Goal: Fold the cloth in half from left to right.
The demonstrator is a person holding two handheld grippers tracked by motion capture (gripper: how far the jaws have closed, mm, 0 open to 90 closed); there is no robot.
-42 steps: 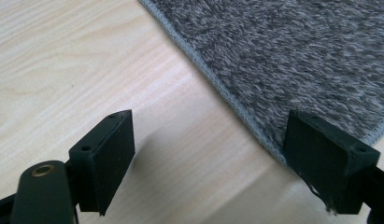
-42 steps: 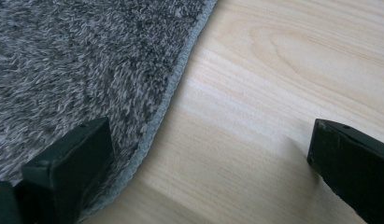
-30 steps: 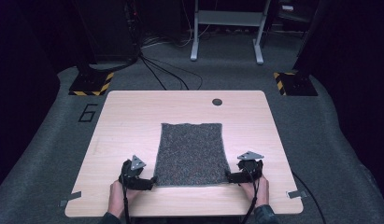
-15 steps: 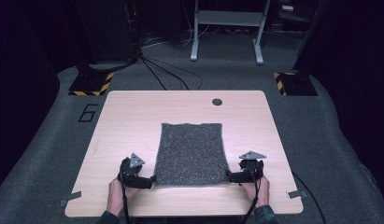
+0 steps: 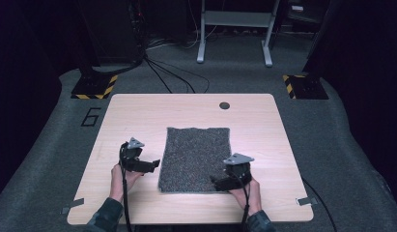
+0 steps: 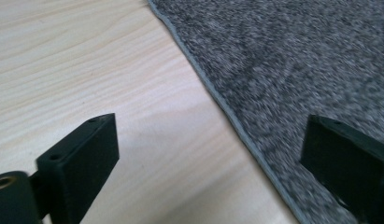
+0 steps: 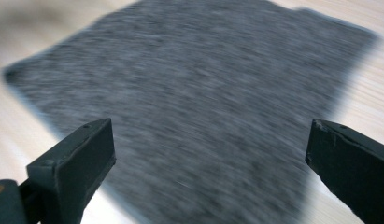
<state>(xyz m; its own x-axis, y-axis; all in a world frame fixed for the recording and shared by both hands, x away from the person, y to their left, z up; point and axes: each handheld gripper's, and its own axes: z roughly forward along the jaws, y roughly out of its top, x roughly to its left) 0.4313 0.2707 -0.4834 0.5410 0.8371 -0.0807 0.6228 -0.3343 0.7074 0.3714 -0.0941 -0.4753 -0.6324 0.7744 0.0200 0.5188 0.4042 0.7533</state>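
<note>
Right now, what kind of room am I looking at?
Probably a lab or recording studio: a bare wooden table on grey carpet, hazard-striped stand bases, loose cables and dark surroundings.

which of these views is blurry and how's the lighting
Right gripper view: heavy motion smear over the grey cloth and table; its black jaws stay crisp. Left gripper view: mostly sharp, cloth hem clear, slight softness at far right. High view: sharp, table evenly lit, the room around it dark.

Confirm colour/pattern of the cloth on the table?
The cloth is speckled dark grey, a heathered salt-and-pepper weave with a plain grey hem; the left gripper view shows it best.
</note>
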